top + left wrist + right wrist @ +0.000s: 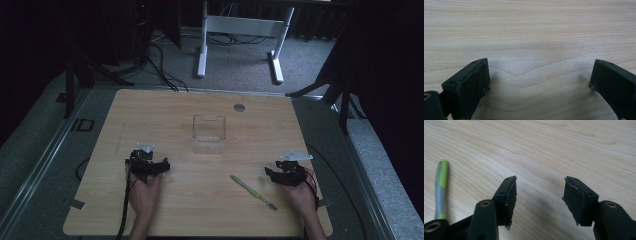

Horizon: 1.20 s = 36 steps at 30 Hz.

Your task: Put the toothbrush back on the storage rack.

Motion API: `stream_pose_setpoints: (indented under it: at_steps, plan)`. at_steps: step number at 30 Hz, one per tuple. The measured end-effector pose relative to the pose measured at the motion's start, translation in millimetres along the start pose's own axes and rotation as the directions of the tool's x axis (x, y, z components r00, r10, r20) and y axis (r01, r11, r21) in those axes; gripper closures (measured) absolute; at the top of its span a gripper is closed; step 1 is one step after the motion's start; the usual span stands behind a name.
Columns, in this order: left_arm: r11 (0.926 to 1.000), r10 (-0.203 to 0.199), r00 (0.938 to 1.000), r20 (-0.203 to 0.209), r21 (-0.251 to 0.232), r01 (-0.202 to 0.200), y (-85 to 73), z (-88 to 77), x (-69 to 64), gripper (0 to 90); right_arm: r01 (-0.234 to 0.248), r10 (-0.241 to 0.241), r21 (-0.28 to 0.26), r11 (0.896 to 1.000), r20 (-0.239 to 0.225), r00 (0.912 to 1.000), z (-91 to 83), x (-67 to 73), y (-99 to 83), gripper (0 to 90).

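A green and grey pen-like stick (253,192) lies on the wooden table (200,105), slanting from the centre toward the front right. Its green end (441,185) shows at the left of the right gripper view. A clear square plastic box (209,133) stands upright and empty in the middle of the table. My left gripper (148,165) rests low over the front left of the table, held by a hand, and stands open over bare wood (539,75). My right gripper (284,173) sits just right of the stick, open with nothing between its jaws (539,192).
A round grey grommet (239,107) sits near the table's far edge. Beyond the table are the legs of a white desk (240,35), floor cables and dark stands at both sides. Tape patches mark the front corners.
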State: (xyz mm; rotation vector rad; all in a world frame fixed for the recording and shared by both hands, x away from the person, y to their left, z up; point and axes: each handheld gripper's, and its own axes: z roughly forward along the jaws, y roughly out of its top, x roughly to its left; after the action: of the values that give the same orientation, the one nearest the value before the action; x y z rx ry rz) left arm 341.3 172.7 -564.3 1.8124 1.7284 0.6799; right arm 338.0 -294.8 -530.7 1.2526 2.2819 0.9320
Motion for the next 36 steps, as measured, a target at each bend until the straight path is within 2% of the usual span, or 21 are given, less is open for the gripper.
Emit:
stream_pose_setpoints:
  at_steps: [17, 20, 36]
  plan:
    - [1.0000, 0.000, 1.0000, 0.000, 0.000, 0.000, 0.0, 0.0, 0.0, 3.0, 0.056, -0.056, 0.001, 0.998, 0.000, 0.9984, -23.7, 11.5, 8.4, 46.2]
    - [1.0000, 0.000, 1.0000, 0.000, 0.000, 0.000, 0.0, 0.0, 0.0, 3.0, 0.067, -0.067, 0.010, 0.998, -0.005, 0.9977, -30.8, 15.2, 9.7, 49.8]
    - [1.0000, 0.000, 1.0000, 0.000, 0.000, 0.000, -0.1, 0.0, -0.1, 3.0, 0.107, -0.106, 0.025, 0.994, -0.029, 0.9939, -40.5, 24.0, 9.8, 53.5]
